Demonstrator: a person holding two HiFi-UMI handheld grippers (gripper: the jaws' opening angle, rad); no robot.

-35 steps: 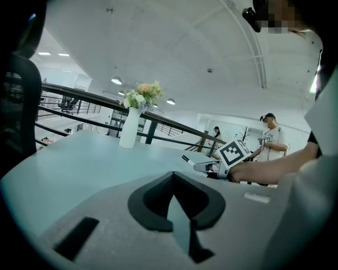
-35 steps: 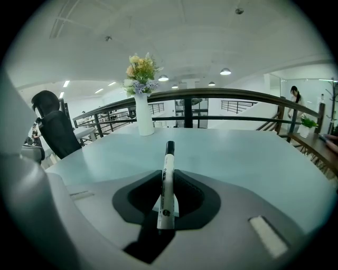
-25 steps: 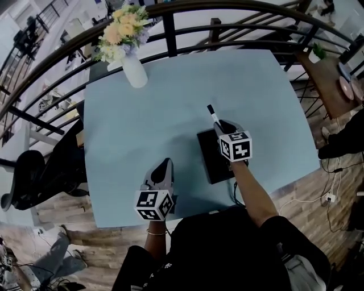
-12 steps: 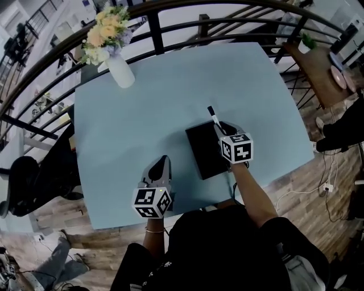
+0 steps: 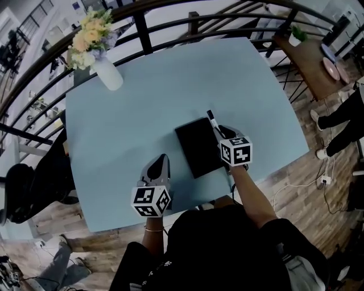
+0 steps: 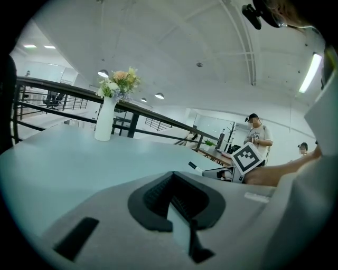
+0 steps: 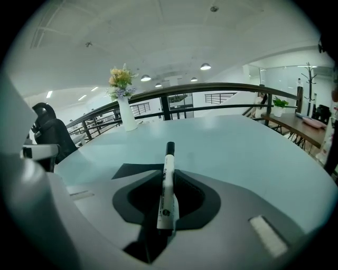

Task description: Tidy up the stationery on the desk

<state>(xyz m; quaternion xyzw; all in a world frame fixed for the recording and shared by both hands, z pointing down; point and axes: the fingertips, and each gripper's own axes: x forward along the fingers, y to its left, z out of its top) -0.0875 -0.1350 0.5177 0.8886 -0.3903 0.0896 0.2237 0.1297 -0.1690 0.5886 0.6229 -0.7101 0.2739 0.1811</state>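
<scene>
In the right gripper view my right gripper (image 7: 168,179) is shut on a white marker (image 7: 167,191), whose black cap (image 7: 170,148) sticks out ahead of the jaws. The head view shows that gripper (image 5: 220,129) and the marker (image 5: 212,120) at the right edge of a black notebook (image 5: 196,145), which lies flat on the light blue table (image 5: 142,119). My left gripper (image 5: 162,160) hovers near the front edge, left of the notebook. Its jaws are shut with nothing between them (image 6: 177,198).
A white vase of flowers (image 5: 105,74) stands at the far left corner of the table. A dark curved railing (image 5: 187,14) runs behind the table. A black office chair (image 5: 23,187) sits to the left. A wooden side table (image 5: 310,57) and people stand to the right.
Both grippers have drifted right across the table; notebook and vase slide left in the head view. The marker stays in the right gripper's jaws. The left jaws stay shut.
</scene>
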